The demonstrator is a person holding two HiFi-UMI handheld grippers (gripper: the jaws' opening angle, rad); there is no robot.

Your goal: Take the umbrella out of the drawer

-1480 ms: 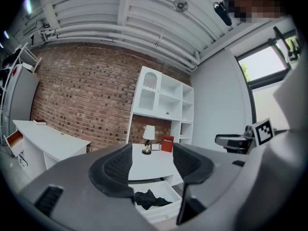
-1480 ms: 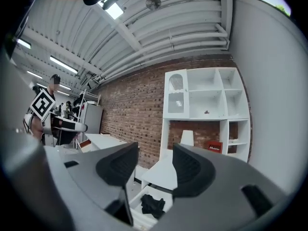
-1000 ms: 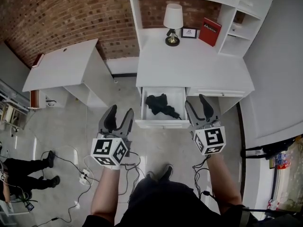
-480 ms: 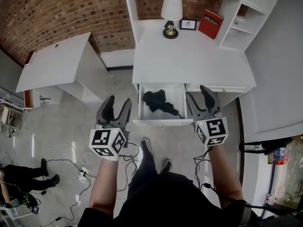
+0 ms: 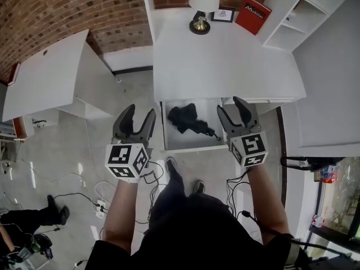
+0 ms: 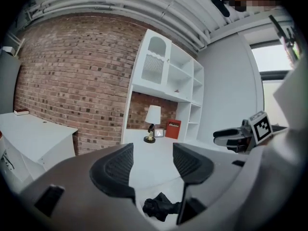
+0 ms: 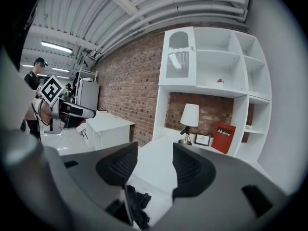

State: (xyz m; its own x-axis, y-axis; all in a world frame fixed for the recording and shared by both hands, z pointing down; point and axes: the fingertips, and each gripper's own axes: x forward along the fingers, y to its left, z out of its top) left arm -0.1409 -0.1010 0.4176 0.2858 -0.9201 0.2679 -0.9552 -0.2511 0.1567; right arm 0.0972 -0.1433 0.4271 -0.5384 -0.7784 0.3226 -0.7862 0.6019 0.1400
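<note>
Room: pale grey floor below a red brick wall (image 5: pixel 67 10), with a white desk (image 5: pixel 225 66) set against it and the person standing at its front.
Left jaws: the left gripper (image 6: pixel 153 160) held its two dark ribbed pads (image 6: pixel 118 166) wide apart; nothing stood between them, only the desk top beyond.
Right jaws: the right gripper (image 7: pixel 151 162) was spread just as wide and was equally empty.
Umbrella: a black folded fabric umbrella (image 5: pixel 189 120) lay on the bottom of the open drawer, touched by neither gripper.
Drawer: a shallow white drawer (image 5: pixel 191 146) stood pulled out from under the desk top; in the head view it sat between the two grippers.
Long axis: the umbrella lay slantwise, its bunched cloth end toward the back left of the drawer and its slim end toward the front right.
Direction from jaws: ahead of and below both pairs, to the right of the left gripper and to the left of the right one.
Nearer hand: probably the right, whose tips hovered at the drawer's right edge near the slim end; the left gripper hung outside the drawer's left wall.
Coming move: judged to need a reach down and inward, with the jaws set across that slant.
Farther out: a white-shaded lamp (image 5: pixel 201 4), a small picture frame (image 5: pixel 223 16) and a red book (image 5: pixel 251 14) stood at the back of the desk.
</note>
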